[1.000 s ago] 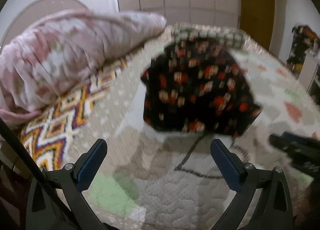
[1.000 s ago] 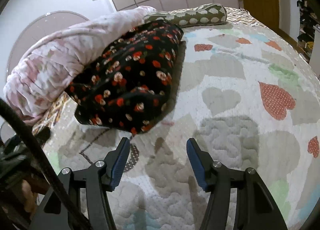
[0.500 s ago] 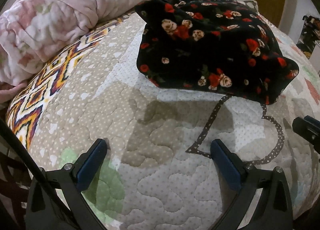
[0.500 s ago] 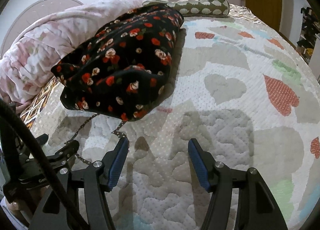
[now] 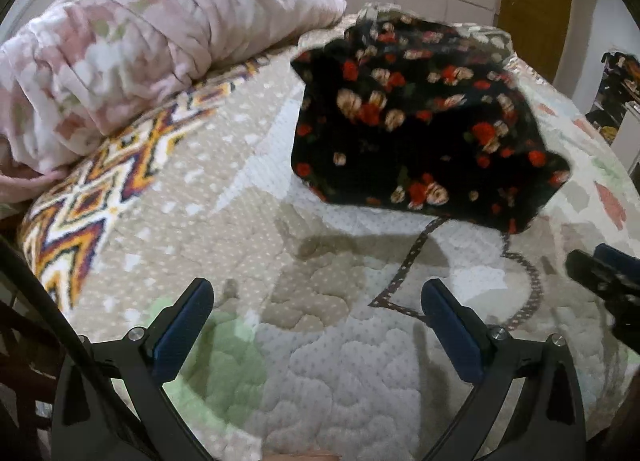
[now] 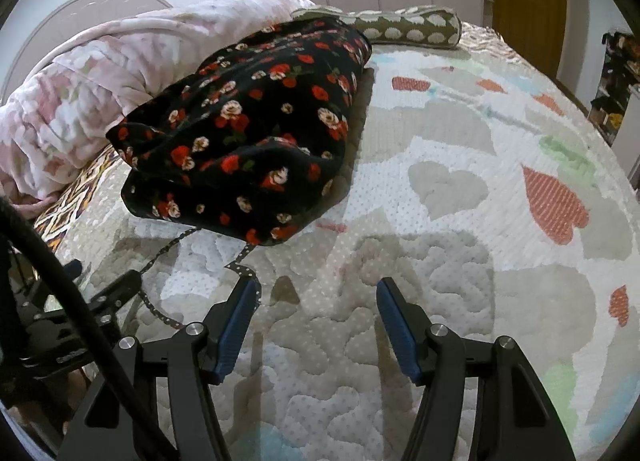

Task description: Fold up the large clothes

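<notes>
beyond both empty tongs (image 6: 316, 293) lies the floral garment (image 6: 256, 133).

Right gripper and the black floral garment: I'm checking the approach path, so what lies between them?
Only bare quilt with a dotted heart outline separates the open right gripper from the floral garment, seen in the right wrist view.

The right gripper (image 6: 316, 301) has just been opening, its jaws now wider apart than a second ago, with only bare quilt (image 6: 440, 189) between them. In its view the black floral garment (image 6: 248, 133) has grown larger and its near edge has slid toward 9 o'clock, with the left gripper (image 6: 92, 293) now showing at 8 o'clock. In the left wrist view the garment (image 5: 420, 129) fills more of the picture toward 1 o'clock.
</notes>
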A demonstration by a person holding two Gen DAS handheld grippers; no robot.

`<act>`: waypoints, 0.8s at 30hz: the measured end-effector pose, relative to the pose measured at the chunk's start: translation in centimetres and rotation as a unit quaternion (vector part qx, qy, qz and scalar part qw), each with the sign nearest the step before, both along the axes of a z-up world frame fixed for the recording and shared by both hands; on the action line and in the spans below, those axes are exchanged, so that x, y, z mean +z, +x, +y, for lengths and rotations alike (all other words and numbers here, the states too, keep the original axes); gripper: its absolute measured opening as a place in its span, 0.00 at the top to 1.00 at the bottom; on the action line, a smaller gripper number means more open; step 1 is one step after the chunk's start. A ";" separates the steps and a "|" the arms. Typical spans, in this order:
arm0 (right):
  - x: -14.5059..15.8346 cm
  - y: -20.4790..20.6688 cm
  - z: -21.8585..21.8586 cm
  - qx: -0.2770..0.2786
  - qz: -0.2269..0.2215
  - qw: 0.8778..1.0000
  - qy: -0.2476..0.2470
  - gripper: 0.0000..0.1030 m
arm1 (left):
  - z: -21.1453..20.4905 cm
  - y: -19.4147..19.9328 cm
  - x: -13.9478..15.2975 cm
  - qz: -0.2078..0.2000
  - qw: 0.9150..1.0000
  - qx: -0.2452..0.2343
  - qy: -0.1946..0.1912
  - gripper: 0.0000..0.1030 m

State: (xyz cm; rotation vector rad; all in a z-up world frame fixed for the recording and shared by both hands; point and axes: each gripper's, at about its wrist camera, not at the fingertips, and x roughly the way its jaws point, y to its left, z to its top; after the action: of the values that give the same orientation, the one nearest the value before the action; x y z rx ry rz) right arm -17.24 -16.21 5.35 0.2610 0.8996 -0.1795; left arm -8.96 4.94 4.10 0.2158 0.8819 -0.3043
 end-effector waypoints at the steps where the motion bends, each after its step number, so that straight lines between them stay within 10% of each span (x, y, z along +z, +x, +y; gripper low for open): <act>1: 0.2 -0.1 0.1 -0.001 -0.001 1.000 -0.003 0.32 | 0.1 -0.2 0.5 -0.006 1.000 -0.001 0.001 0.00; 24: 0.6 -1.7 1.0 -0.008 0.012 1.000 -0.017 0.29 | 1.3 -3.9 4.8 -0.013 0.999 -0.024 -0.035 0.00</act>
State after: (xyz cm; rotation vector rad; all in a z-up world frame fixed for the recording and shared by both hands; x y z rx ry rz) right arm -18.97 -15.20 5.92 0.2344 0.9170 -0.2121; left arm -12.83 6.26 8.88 0.1747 0.8395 -0.3752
